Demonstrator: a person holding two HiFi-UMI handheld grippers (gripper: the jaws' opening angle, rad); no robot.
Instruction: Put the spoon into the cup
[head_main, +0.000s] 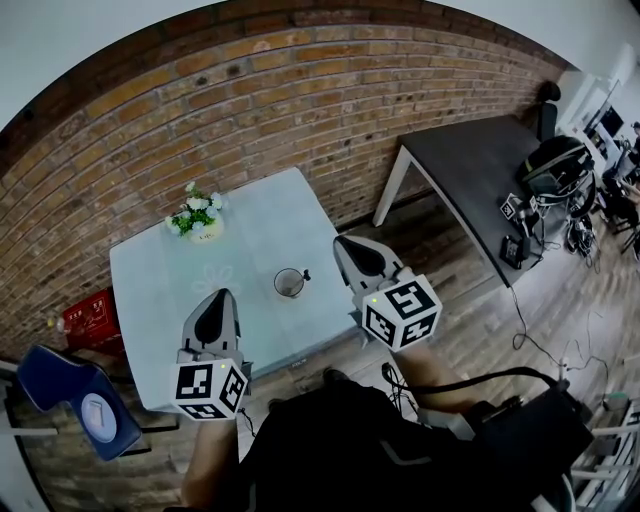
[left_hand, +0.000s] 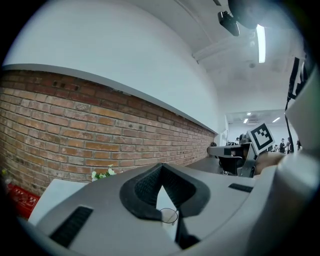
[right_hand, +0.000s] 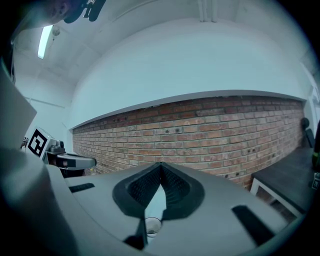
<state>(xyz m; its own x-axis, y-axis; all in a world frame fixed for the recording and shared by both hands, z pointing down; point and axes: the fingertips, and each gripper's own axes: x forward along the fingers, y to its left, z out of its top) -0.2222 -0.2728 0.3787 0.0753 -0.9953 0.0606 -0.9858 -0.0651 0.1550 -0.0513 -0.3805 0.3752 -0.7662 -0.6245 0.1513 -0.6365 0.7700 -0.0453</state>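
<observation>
A clear glass cup (head_main: 289, 283) stands near the front edge of the pale table (head_main: 160, 280). A small dark thing (head_main: 305, 274) lies right beside the cup; I cannot tell whether it is the spoon. My left gripper (head_main: 223, 297) hovers over the table's front edge, left of the cup, jaws together and empty. My right gripper (head_main: 343, 243) hangs just off the table's right corner, right of the cup, shut on nothing. The cup (left_hand: 169, 215) shows low through the left gripper (left_hand: 161, 172) and the cup (right_hand: 152, 226) through the right gripper (right_hand: 160, 167).
A pot of white flowers (head_main: 196, 215) stands at the table's far left. A brick wall (head_main: 250, 110) runs behind. A dark grey desk (head_main: 470, 170) is to the right, a blue chair (head_main: 80, 400) at the lower left, and cables and gear (head_main: 560, 180) lie on the wooden floor.
</observation>
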